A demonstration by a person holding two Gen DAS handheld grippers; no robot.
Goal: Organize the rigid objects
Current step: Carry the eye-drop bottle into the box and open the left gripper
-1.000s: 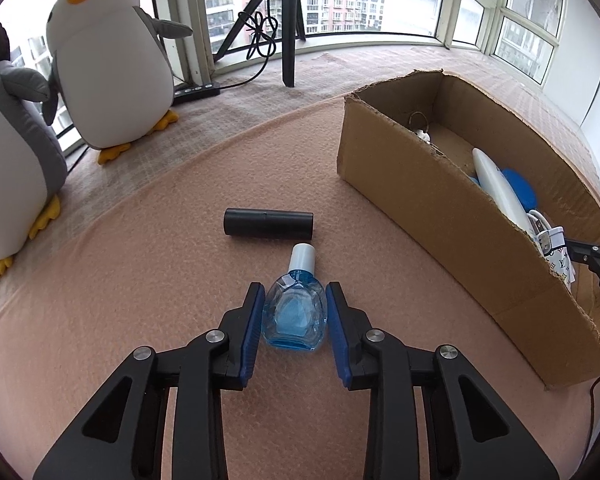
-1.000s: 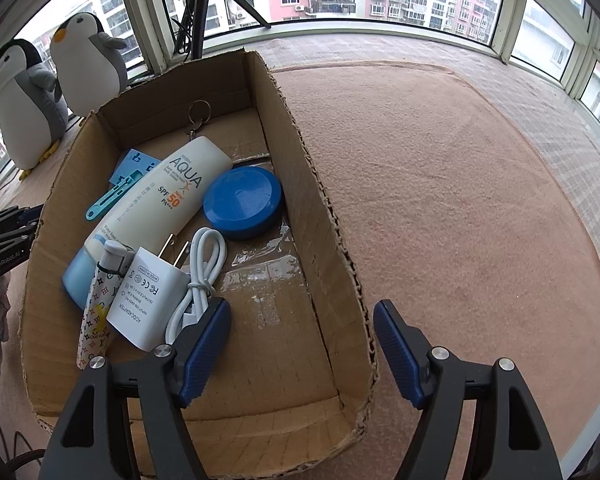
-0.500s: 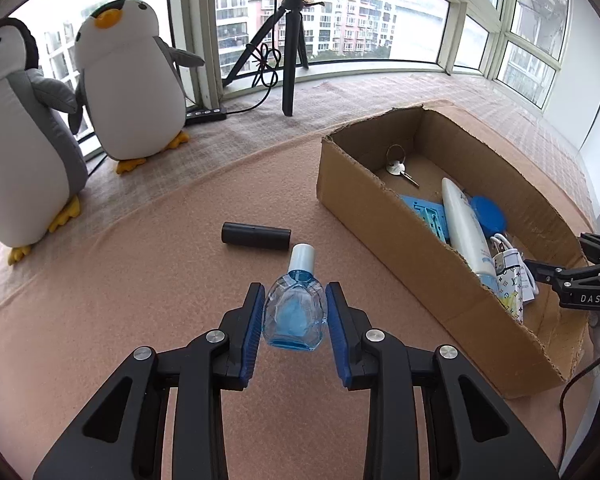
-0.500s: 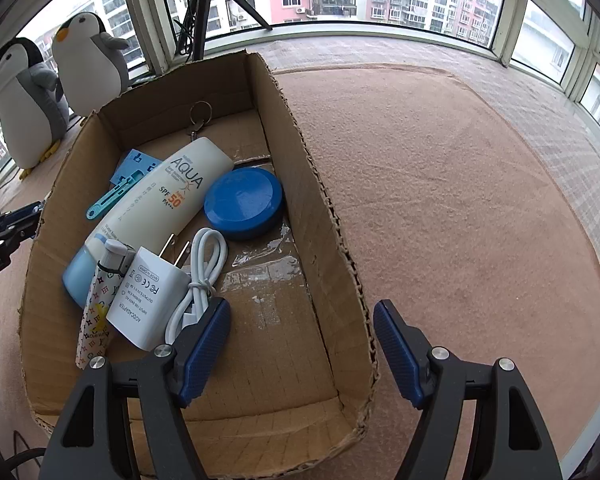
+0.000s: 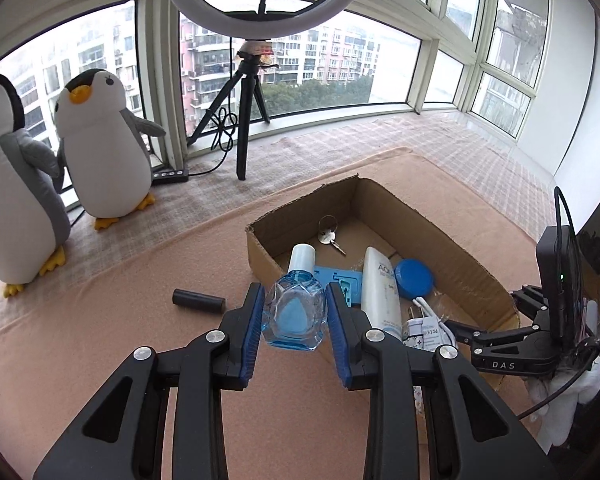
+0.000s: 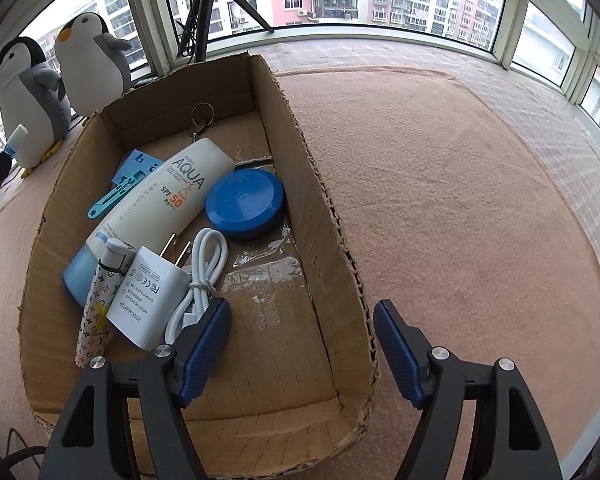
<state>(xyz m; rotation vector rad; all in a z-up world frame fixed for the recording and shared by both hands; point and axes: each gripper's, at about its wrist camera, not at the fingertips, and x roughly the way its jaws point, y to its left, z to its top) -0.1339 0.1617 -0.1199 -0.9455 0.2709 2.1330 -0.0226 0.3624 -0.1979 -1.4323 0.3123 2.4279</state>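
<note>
My left gripper [image 5: 295, 314] is shut on a clear blue bottle [image 5: 294, 318] with a white cap, held in the air above the pink mat, near the cardboard box [image 5: 260, 248]. A black cylinder [image 5: 198, 301] lies on the mat to the left. In the right wrist view the box [image 6: 324, 184] holds a sunscreen tube [image 6: 168, 204], a blue round tin [image 6: 244, 204], a white charger [image 6: 148, 292] with its cable, a patterned tube [image 6: 96, 320], a blue card and keys. My right gripper [image 6: 302, 344] stands open over the box's near right wall. The bottle's cap [image 6: 18, 136] shows at the far left.
Two plush penguins [image 5: 100, 152] stand at the window on the left. A tripod [image 5: 244, 120] with a ring light stands behind the box. The pink mat [image 6: 460, 200] stretches bare to the right of the box. My right gripper's body [image 5: 540, 320] sits at the box's near end.
My left gripper has lifted the blue bottle off the mat and carried it up and toward the box. The black cylinder stayed on the mat. The right gripper has not moved.
</note>
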